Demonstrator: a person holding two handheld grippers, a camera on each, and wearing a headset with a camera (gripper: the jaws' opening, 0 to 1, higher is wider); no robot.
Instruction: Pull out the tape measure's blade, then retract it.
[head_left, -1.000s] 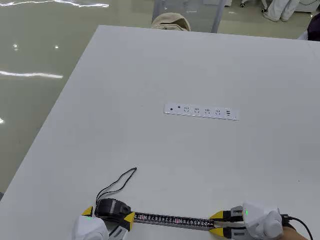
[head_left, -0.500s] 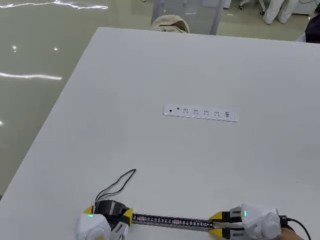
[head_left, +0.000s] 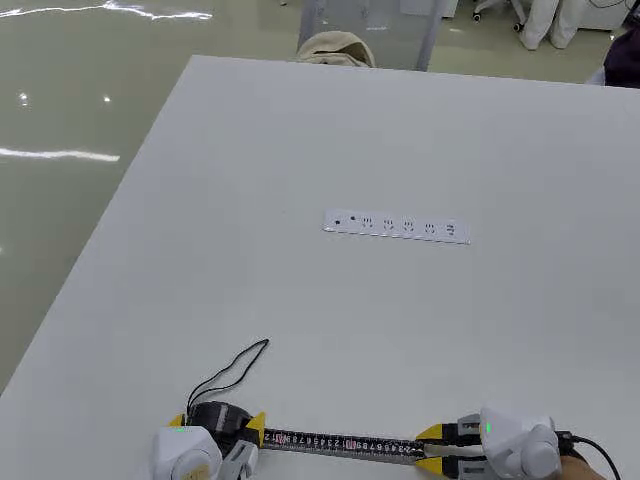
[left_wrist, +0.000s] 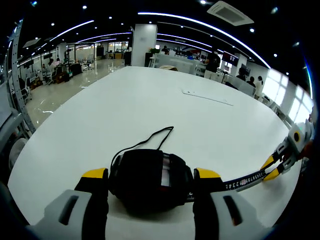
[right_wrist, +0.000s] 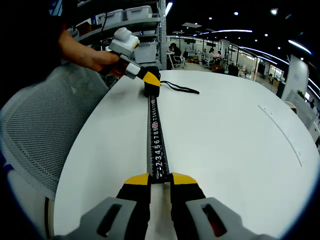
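Little had changed over the last second. The stretch of blade (head_left: 340, 442) between my two hands was much the same length as a second before, and the slight drift of the power strip (head_left: 396, 226) came from my head moving, not the strip. I judged the pull-out finished or stalled, with the retraction yet to begin.

The left tongs (left_wrist: 151, 173) were closed on the black tape measure case (left_wrist: 150, 177), one yellow tip on each side of it. The case sat on the surface (head_left: 300, 140) at about 7 o'clock in the head view. Its black wrist cord (head_left: 235, 368) trailed off toward 1 o'clock.

The right tongs (right_wrist: 160, 178), at about 5 o'clock in the head view, were pinched shut on the blade's free end. In the right gripper view the numbered strip lay flat along the surface and ran straight toward 12 o'clock to the case.

To let the blade back in, I expected to walk the right tongs toward the case instead of letting go, since a freed blade could whip.

The surface was plain white and the power strip lay near its middle. Beyond its 9 o'clock edge was a glossy pale floor (head_left: 60, 120). The gripper views showed an open office with ceiling light strips, a grey mesh chair (right_wrist: 45, 130) beside me, and distant people.
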